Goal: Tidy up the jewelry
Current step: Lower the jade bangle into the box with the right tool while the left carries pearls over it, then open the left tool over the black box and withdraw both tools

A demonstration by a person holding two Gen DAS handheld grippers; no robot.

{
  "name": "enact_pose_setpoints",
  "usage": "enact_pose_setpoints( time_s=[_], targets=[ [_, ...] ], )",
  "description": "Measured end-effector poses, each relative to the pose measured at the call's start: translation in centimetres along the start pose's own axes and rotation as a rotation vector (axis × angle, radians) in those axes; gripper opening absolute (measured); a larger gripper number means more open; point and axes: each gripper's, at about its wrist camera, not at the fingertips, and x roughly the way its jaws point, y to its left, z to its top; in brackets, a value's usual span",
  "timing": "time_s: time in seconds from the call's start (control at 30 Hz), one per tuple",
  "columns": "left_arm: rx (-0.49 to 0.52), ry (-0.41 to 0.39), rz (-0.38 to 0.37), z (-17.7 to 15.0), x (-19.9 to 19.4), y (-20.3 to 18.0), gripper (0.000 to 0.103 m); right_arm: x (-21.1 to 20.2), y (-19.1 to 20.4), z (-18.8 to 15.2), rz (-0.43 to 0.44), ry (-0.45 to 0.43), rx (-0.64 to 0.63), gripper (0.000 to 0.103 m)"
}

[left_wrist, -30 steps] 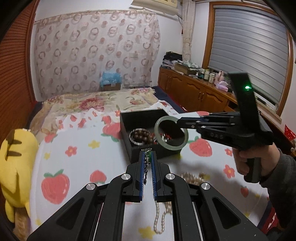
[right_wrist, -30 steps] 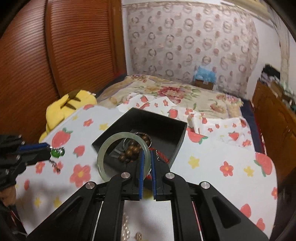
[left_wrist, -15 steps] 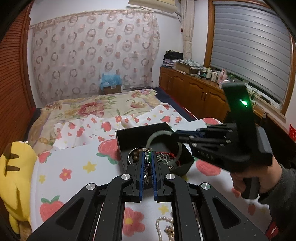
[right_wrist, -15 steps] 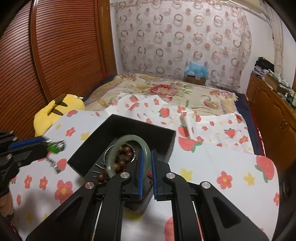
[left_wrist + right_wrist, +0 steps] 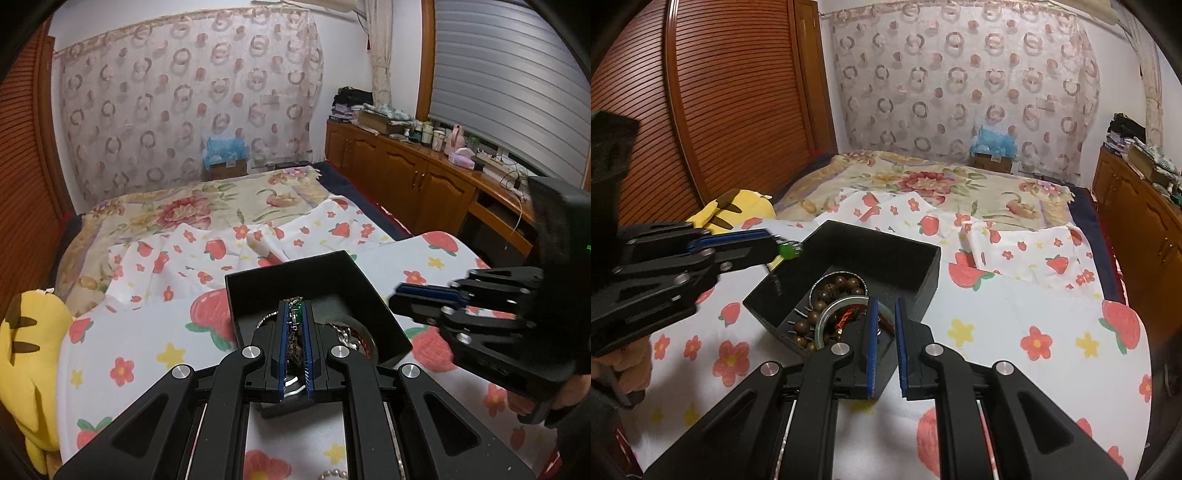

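Over a black box (image 5: pixel 882 254) on the strawberry-print bed (image 5: pixel 1034 314), the left tool (image 5: pixel 294 325) grips a green-stoned necklace (image 5: pixel 788 251), while the right tool (image 5: pixel 885 321), parted, stands beside the jade bangle (image 5: pixel 831 314) lying inside.

Left tongs (image 5: pixel 294 325) clamped, right tongs (image 5: pixel 885 325) parted.

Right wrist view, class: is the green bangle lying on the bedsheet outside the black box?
No, the green bangle lies inside the black box, resting on the wooden beads there.
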Motion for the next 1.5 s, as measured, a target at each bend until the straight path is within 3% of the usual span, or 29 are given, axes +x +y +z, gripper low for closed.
enact_pose_setpoints(
  time_s=[0.37, 0.7, 0.87, 1.0, 1.07, 1.2, 1.27, 1.5],
  targets=[
    [-0.01, 0.029, 0.046, 1.7, 3.1, 0.4, 0.006, -2.1, -0.2, -2.4, 0.0, -0.003, -0.018, 0.012],
    [-0.009, 0.03, 0.049, 2.1, 3.4, 0.3, 0.007, -3.6, 0.2, -5.7, 0.019, 0.009, -0.013, 0.012],
    [0.0, 0.031, 0.049, 2.0, 3.4, 0.2, 0.026, -3.9, 1.2, -6.6, 0.041, 0.02, -0.029, 0.012],
    [0.016, 0.025, 0.05, 1.0, 2.8, -0.1, 0.035, -4.1, 2.2, -7.9, 0.061, 0.04, -0.05, 0.012],
    [0.021, 0.014, 0.049, 0.2, 2.1, -0.2, 0.048, -4.1, 2.6, -8.6, 0.074, 0.05, -0.048, 0.012],
    [0.023, 0.001, 0.036, -1.3, 0.5, -0.2, 0.061, -4.1, 3.5, -9.8, 0.096, 0.067, -0.054, 0.012],
    [0.019, -0.008, 0.046, -2.2, -0.3, -0.2, 0.076, -4.2, 3.8, -10.1, 0.103, 0.071, -0.055, 0.012],
    [-0.022, 0.003, 0.038, -6.3, -2.2, 0.3, 0.078, -4.5, 3.5, -10.5, 0.114, 0.075, -0.033, 0.012]
  ],
)
